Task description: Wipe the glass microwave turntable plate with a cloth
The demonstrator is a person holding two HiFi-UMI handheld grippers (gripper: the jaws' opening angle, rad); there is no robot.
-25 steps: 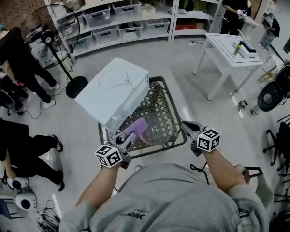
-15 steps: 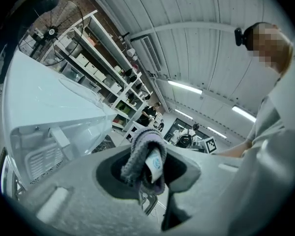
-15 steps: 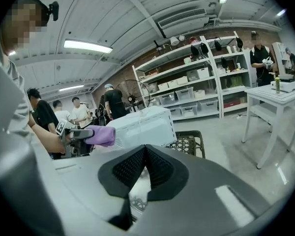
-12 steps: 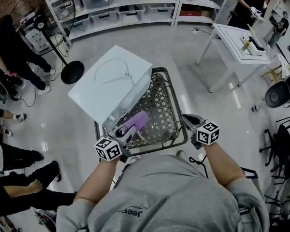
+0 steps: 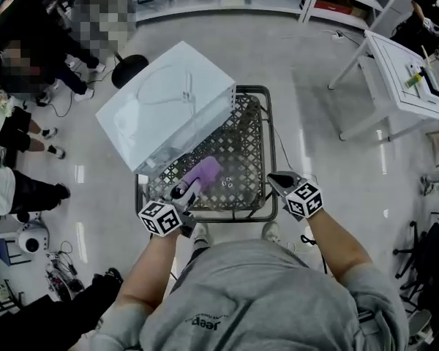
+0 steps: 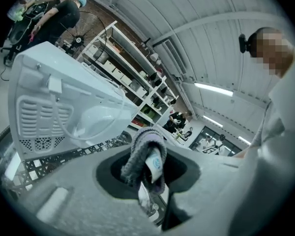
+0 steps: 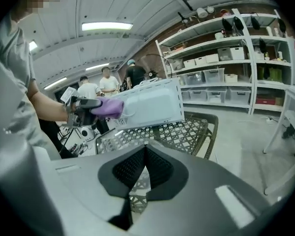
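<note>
A white microwave [image 5: 164, 101] stands on a black lattice metal table [image 5: 252, 141]. The glass plate [image 5: 234, 190] shows only faintly on the lattice in front of the microwave. My left gripper [image 5: 184, 191] is shut on a purple cloth [image 5: 206, 172], held over the plate's left part. In the left gripper view the cloth [image 6: 145, 154] bulges out of the gripper [image 6: 146, 170]. My right gripper [image 5: 271, 176] hangs at the table's right rim, beside the plate. Its pads [image 7: 145, 149] meet at the tips, and I see nothing between them.
The right gripper view shows the microwave [image 7: 150, 104], the table [image 7: 187, 132] and the cloth [image 7: 108, 107] from the side. A white table [image 5: 395, 72] stands to the right. Shelves with bins line the back. People stand at the left, near a fan base [image 5: 132, 68].
The left gripper has swung, so more of the microwave's vented back faces it. Both grippers stay shut, the cloth still in the left one. The head camera now looks more steeply down.
</note>
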